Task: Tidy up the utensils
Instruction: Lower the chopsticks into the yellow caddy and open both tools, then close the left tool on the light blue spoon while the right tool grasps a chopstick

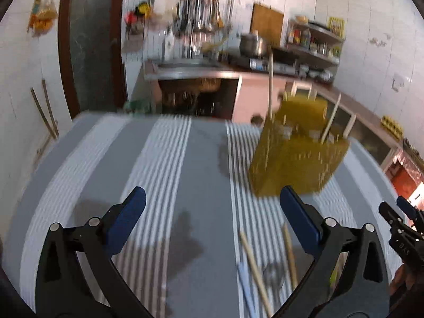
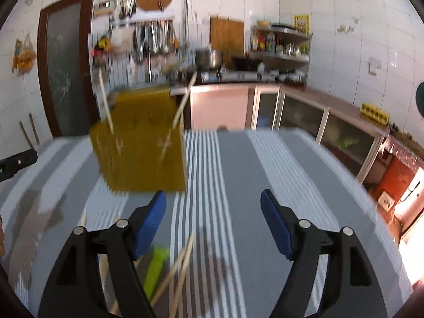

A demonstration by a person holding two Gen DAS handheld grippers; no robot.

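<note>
Left hand-held gripper [image 1: 212, 206] angling down over striped surface [image 1: 201, 159], jaws spread, gripping nothing; right hand-held gripper [image 2: 213, 206] likewise, jaws parted, empty; yellow utensil holder [image 1: 296, 153] standing ahead; green utensil [image 2: 156, 267] showing only in right view.

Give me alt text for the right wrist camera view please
An open claw hovers over a grey striped tablecloth, empty. A yellow utensil basket holding wooden sticks stands ahead to the left; loose chopsticks and a green utensil lie nearer. Kitchen counter behind.
</note>
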